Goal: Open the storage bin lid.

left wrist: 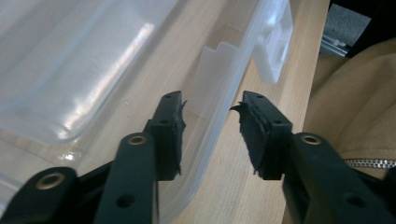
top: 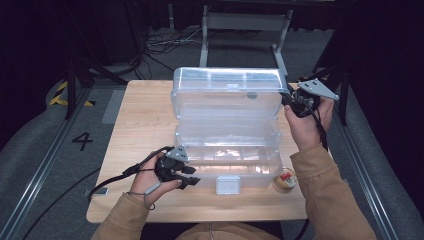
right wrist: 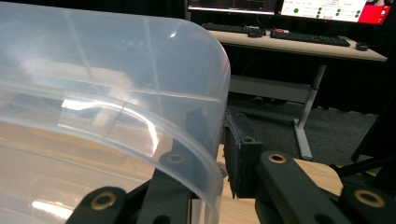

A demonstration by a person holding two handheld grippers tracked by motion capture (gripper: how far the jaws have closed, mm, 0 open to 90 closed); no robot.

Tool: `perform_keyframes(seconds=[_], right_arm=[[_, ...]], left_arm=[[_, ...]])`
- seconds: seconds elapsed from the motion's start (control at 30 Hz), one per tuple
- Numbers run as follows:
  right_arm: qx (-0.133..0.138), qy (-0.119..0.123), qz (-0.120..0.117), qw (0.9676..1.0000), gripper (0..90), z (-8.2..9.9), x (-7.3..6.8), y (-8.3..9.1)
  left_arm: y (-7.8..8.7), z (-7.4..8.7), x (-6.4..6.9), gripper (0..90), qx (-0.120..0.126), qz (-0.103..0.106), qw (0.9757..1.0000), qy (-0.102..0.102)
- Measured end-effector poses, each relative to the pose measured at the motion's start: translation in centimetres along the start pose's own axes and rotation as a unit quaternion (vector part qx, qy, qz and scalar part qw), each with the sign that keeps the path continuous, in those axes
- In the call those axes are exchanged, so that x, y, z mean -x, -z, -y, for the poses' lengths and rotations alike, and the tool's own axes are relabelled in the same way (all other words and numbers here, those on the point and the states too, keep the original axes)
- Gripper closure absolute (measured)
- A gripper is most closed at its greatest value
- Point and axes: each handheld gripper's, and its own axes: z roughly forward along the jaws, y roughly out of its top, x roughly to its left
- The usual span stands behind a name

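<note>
A clear plastic storage box (top: 227,162) stands open in the middle of the wooden table (top: 140,115), its lid (top: 227,92) raised upright at the back. My left gripper (top: 192,178) is at the box's front left corner. In the left gripper view its jaws (left wrist: 212,116) straddle the front wall (left wrist: 215,135), one inside and one outside, with gaps on both sides, so it is open. My right gripper (top: 288,98) holds the lid's upper right corner. Its jaws (right wrist: 219,154) are shut on the lid's rim (right wrist: 140,121), and one jaw shows through the plastic.
A white latch (top: 228,185) hangs at the box's front, near the table's near edge. A small round red-and-yellow object (top: 285,179) lies by the front right corner. A metal frame (top: 245,30) stands behind the table. A desk with monitors (right wrist: 299,44) is farther off.
</note>
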Motion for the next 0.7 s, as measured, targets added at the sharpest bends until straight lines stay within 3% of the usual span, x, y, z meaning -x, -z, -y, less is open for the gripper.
perform_keyframes(seconds=[0.23,0.43,0.7], right_arm=[[0.002,-0.002,-0.001,1.0,80.2,0.0,0.1,-0.2],[0.001,-0.001,-0.001,1.0,80.6,0.0,0.2,-0.5],[0.001,0.001,0.005,1.0,81.3,-0.1,0.2,-0.9]], left_arm=[[-0.9,0.0,0.0,71.7,-0.014,-0.007,0.9999,-0.006],[-1.0,-0.1,0.0,73.8,-0.019,-0.014,0.9996,-0.018],[-1.1,-0.2,0.1,73.6,-0.021,-0.013,0.9997,-0.007]])
